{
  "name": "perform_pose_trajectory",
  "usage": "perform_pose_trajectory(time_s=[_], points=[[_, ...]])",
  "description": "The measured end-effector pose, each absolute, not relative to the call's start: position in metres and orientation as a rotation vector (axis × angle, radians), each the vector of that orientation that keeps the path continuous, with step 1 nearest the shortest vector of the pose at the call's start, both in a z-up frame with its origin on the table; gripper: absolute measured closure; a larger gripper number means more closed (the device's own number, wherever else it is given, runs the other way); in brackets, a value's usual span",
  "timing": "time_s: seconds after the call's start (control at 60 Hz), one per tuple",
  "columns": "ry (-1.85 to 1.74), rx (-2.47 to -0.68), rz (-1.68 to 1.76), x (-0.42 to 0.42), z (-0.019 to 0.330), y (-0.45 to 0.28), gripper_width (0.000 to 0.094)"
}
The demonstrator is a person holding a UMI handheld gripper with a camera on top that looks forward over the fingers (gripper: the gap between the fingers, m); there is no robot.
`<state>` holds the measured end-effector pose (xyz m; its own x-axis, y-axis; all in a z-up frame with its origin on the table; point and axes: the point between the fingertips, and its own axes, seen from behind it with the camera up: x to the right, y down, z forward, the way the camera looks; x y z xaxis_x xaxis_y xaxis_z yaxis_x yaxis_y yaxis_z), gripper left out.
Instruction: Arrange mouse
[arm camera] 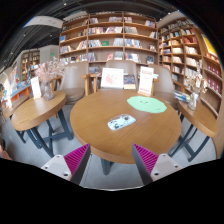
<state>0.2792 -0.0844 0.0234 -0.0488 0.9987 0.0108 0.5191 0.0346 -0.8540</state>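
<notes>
A round wooden table point(100, 135) stands ahead of my gripper. A small white mouse point(121, 122) lies on it, a little right of the middle. A round pale green mat point(147, 103) lies on the table beyond the mouse, to its right. My gripper point(111, 161) is open and empty. Its two fingers with magenta pads point(74, 160) hang below the table's near edge, well short of the mouse.
Two upright sign cards point(113, 77) stand at the table's far side. More wooden tables stand to the left point(35, 108) and right point(199, 115). Bookshelves point(110, 35) line the back wall. Grey floor lies under the fingers.
</notes>
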Motion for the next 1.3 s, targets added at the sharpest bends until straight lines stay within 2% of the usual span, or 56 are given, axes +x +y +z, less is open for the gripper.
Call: perform_pose_trajectory(time_s=[0.25,0.7,1.3], points=[[-1.586,-1.519,0.907,0.227,0.007,-0.088,0.0081],[-1.579,-1.647,0.854,0.152,-0.010,-0.080,0.0081],[-1.647,-1.681,0.877,0.072,-0.011,-0.096,0.0086]])
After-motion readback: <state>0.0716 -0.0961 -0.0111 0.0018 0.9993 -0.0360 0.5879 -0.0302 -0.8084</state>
